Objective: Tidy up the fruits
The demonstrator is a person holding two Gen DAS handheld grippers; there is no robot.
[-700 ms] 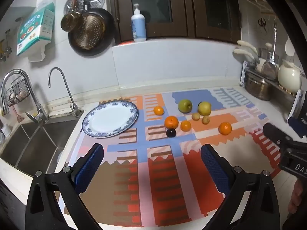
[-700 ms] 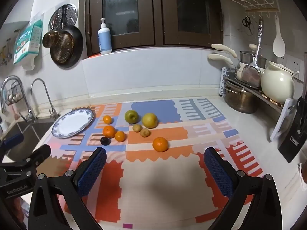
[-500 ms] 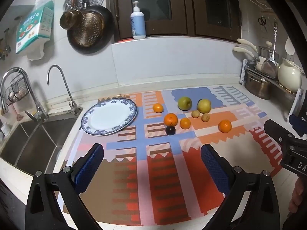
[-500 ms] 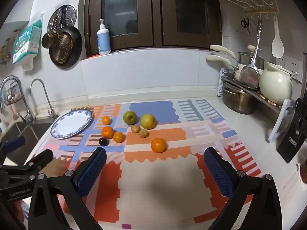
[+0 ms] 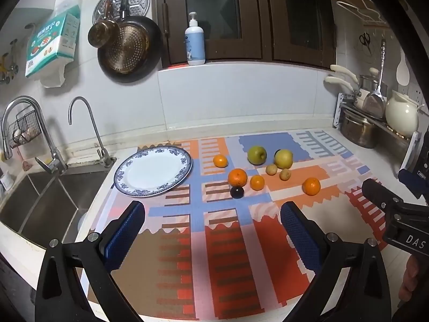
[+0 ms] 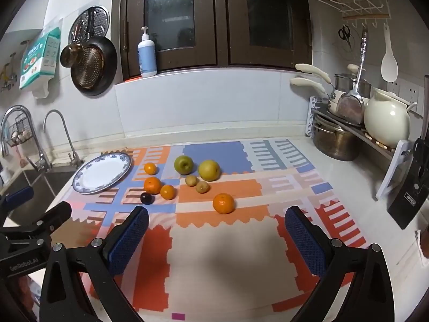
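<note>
Several fruits lie loose on a patterned mat [image 5: 219, 241]: oranges [image 5: 237, 177] [image 6: 223, 203], a green apple [image 5: 256, 155] [image 6: 184, 164], a yellow pear [image 5: 283, 158] [image 6: 209, 170], two small kiwis [image 6: 191, 180] and a dark plum [image 5: 237, 192] [image 6: 147, 198]. An empty blue-rimmed white plate [image 5: 153, 171] [image 6: 102, 172] sits left of them. My left gripper [image 5: 213, 230] is open and empty, short of the fruit. My right gripper [image 6: 216, 234] is open and empty, just before the nearest orange.
A steel sink [image 5: 34, 204] with two taps lies left of the plate. A rack with pots [image 6: 335, 139] and a cream jug [image 6: 387, 122] stands at the right, a knife block [image 6: 410, 196] beside it. The backsplash wall runs behind the mat.
Both grippers have drawn back and risen slightly, so the fruit and plate sit a little lower and farther in view. Both stay open. The fruit has not moved.
</note>
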